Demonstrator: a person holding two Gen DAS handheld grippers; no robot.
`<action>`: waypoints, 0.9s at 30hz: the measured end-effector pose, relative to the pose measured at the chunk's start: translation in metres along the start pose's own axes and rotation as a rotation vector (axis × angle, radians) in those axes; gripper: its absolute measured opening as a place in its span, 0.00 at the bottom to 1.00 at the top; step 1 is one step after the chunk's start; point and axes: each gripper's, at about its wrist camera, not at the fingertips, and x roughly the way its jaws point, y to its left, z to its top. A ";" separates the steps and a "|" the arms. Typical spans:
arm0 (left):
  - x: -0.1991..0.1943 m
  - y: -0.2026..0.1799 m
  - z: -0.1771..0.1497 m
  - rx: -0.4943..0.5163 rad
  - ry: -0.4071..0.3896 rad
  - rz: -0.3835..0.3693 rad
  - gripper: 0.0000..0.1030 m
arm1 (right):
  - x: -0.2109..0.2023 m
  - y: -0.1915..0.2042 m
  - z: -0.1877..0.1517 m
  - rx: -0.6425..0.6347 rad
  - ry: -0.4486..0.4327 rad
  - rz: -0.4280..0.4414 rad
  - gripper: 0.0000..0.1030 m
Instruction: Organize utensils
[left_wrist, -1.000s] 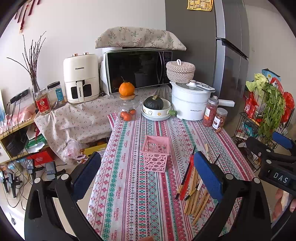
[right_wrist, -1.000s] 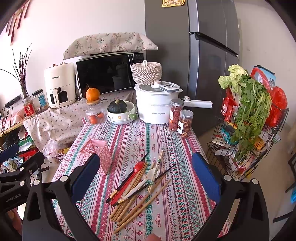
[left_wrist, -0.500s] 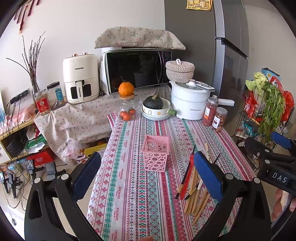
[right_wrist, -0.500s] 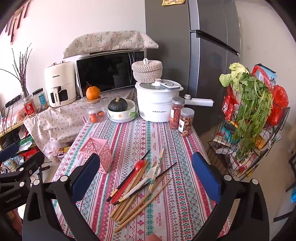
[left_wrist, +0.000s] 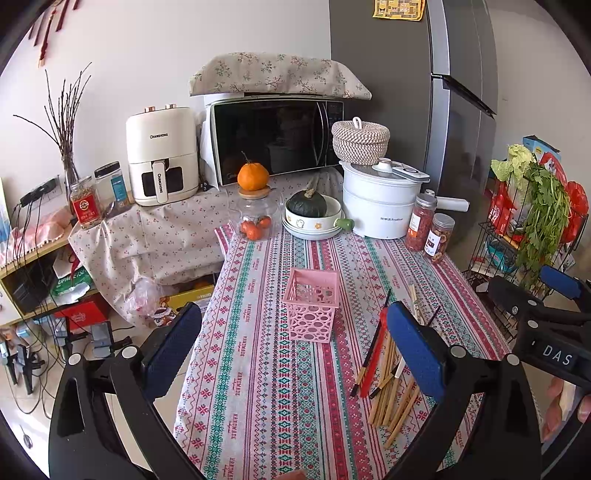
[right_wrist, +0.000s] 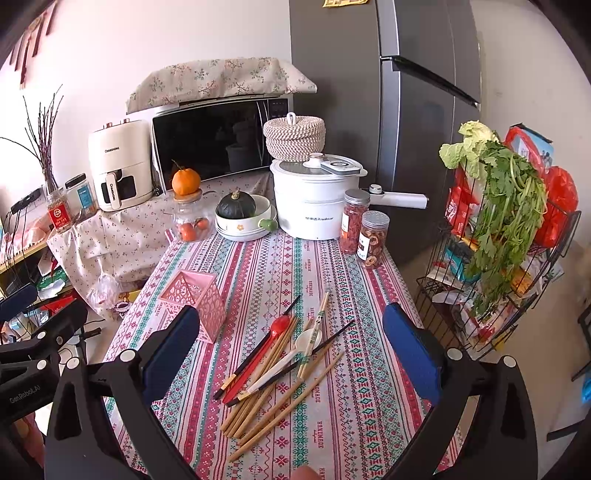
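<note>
Striped cloth reading "HANDMADE" is covering the table (right_wrist: 332, 258), with both pairs of tongs hanging above its near edge, spread apart and gripping nothing.

Right tongs (right_wrist: 291, 354) are looking onto the whole utensil heap (right_wrist: 280, 362) near the right edge: chopsticks, a red spoon (right_wrist: 279, 325), a white spoon (right_wrist: 304, 341). Left tongs (left_wrist: 295, 339) are hiding part of that heap behind a blue pad, while facing the pink basket (left_wrist: 312, 308) standing mid-table; this view alone is showing "DAS" on the other tool, and "CHANGHONG" on the air fryer (left_wrist: 160, 155).
</note>
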 end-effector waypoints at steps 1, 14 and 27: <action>0.000 0.000 0.000 -0.001 0.002 -0.001 0.93 | 0.001 0.000 0.000 -0.001 0.003 0.001 0.94; 0.060 -0.011 0.001 0.067 0.291 -0.218 0.93 | 0.046 -0.030 0.001 0.036 0.182 -0.029 0.94; 0.167 -0.107 0.011 0.315 0.544 -0.304 0.63 | 0.138 -0.127 -0.023 0.285 0.462 -0.095 0.94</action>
